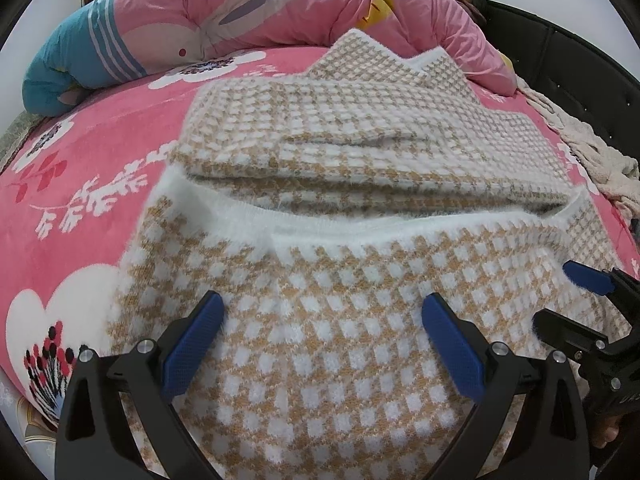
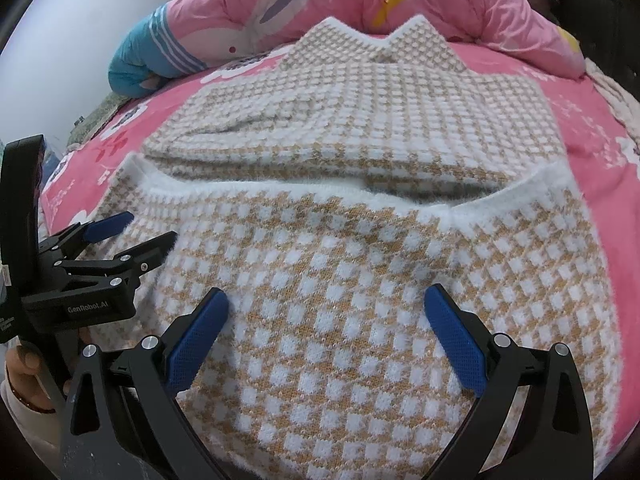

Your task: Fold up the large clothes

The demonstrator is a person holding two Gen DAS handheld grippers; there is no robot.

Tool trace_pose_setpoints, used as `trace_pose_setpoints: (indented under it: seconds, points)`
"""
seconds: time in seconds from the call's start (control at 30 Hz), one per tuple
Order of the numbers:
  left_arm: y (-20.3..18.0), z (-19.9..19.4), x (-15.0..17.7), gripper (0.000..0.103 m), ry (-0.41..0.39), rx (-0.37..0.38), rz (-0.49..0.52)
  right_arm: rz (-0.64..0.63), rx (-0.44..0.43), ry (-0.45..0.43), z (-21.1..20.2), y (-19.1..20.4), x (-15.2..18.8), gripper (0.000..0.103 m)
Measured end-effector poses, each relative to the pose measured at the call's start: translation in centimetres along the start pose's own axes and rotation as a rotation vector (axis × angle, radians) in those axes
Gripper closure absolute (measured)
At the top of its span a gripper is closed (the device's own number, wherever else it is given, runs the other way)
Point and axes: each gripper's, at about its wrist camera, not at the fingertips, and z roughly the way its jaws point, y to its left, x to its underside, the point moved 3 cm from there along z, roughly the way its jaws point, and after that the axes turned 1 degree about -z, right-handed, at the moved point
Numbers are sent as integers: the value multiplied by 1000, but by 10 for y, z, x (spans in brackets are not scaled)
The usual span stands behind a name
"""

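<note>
Sweater (image 1: pixel 340 280), a fuzzy knit checked in tan and white, lies spread on a pink blanket (image 1: pixel 80 208) and fills the near and middle part of both wrist views. Its near part has been folded over, so a white ribbed edge (image 1: pixel 360 228) runs across from 9 to 3 o'clock, just past the fingertips. Beyond that edge sits a thicker folded layer of the same knit, and farther still, toward 12 o'clock, two pointed corners of the knit rise against the bedding.

Nearest the left camera, the left gripper (image 1: pixel 323 316) hangs over the near panel with its blue pads (image 1: pixel 192 344) spread wide; checked knit shows in the gap, and nothing is pinched. At 3 o'clock in that view the right gripper (image 1: pixel 560 296) comes in from the edge, its tips sunk a little in the fuzz.

From the right camera, the right gripper (image 2: pixel 326 308) likewise stands with its jaws fully apart above the knit, holding nothing. At 9 o'clock there the left gripper (image 2: pixel 154 226) shows from the side, with a hand (image 2: pixel 24 376) on its handle at 8 o'clock.

Past the sweater, the blanket carries white flower prints (image 1: pixel 208 68). At 11 to 1 o'clock a rolled pink quilt (image 1: pixel 240 8) with a blue end (image 1: pixel 60 76) lies across the far side. At 2 o'clock in the left view a cream towel (image 1: pixel 592 148) lies along a dark bed frame (image 1: pixel 568 56).
</note>
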Motion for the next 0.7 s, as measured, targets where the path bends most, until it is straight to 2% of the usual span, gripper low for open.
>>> trace_pose_setpoints:
  seconds: [0.4,0.7]
  points:
    - [-1,0,1,5,9,-23,-3,-2,-29,36,0,-6,-5,8]
    - [-1,-1,2,5,22,-34,-7,58,-104,77,0,-17,-11,8]
